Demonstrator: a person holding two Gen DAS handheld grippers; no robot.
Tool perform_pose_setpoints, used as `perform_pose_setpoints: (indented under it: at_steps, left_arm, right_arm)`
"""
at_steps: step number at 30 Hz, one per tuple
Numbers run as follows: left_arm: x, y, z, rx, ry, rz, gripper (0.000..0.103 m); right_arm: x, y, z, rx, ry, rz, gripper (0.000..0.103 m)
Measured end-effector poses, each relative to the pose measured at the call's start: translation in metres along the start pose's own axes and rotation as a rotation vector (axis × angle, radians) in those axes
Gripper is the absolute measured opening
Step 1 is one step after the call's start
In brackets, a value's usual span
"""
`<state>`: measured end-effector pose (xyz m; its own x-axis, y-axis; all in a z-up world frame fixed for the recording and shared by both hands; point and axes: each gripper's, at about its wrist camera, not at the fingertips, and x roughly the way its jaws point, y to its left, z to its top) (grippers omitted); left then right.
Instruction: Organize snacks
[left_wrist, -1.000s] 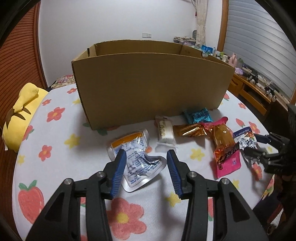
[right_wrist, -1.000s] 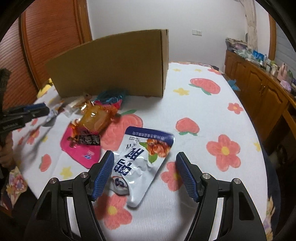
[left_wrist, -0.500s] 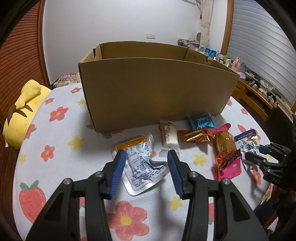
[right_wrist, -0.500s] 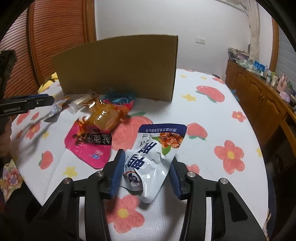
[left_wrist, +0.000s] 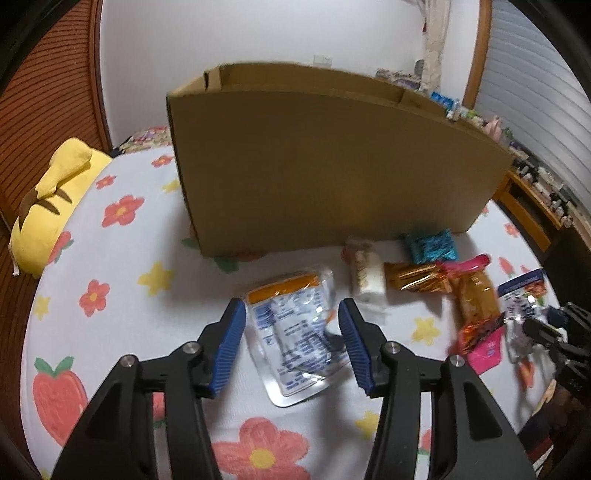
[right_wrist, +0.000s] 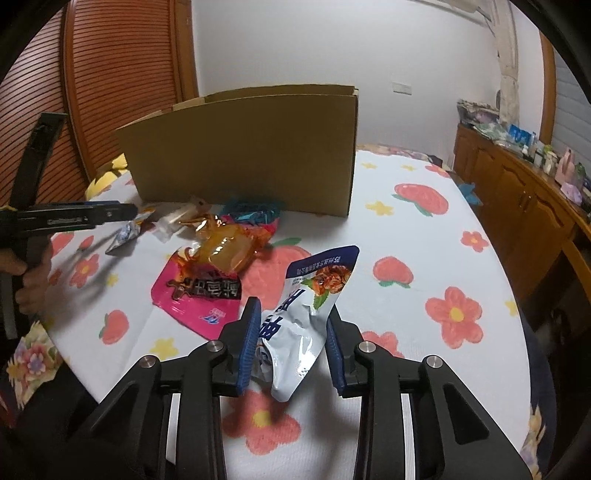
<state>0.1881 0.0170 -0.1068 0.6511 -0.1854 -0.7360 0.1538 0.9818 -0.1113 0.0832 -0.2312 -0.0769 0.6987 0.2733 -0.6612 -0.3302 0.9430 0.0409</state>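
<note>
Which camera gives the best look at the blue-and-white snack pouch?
The right wrist view: the blue-and-white pouch stands crumpled between the closing right gripper, print visible. The left wrist view catches it only small and blurred at the right edge.

Brown cardboard box (left_wrist: 332, 166), white cloth (left_wrist: 110, 295) patterned with red flowers, yellow stars, and strawberries.

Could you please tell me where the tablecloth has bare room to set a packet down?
Free: right of the cardboard box, toward the wooden cabinets; also between the yellow plush and the box. Crowded: the strip before the box, from silver pouch to pink packet.
</note>
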Motion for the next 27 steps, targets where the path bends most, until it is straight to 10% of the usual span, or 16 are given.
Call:
perform_pose_setpoints:
  at_steps: [16, 27]
  left_arm:
    - [0.014, -0.007, -0.009, 0.049, 0.021, 0.029, 0.058]
    - [-0.005, -0.012, -0.018, 0.075, -0.037, -0.007, 0.032]
  right_arm:
    - [0.001, -0.001, -0.001, 0.012, 0.0, 0.008, 0.032]
    - [-0.006, 0.004, 0.002, -0.01, -0.021, 0.021, 0.025]
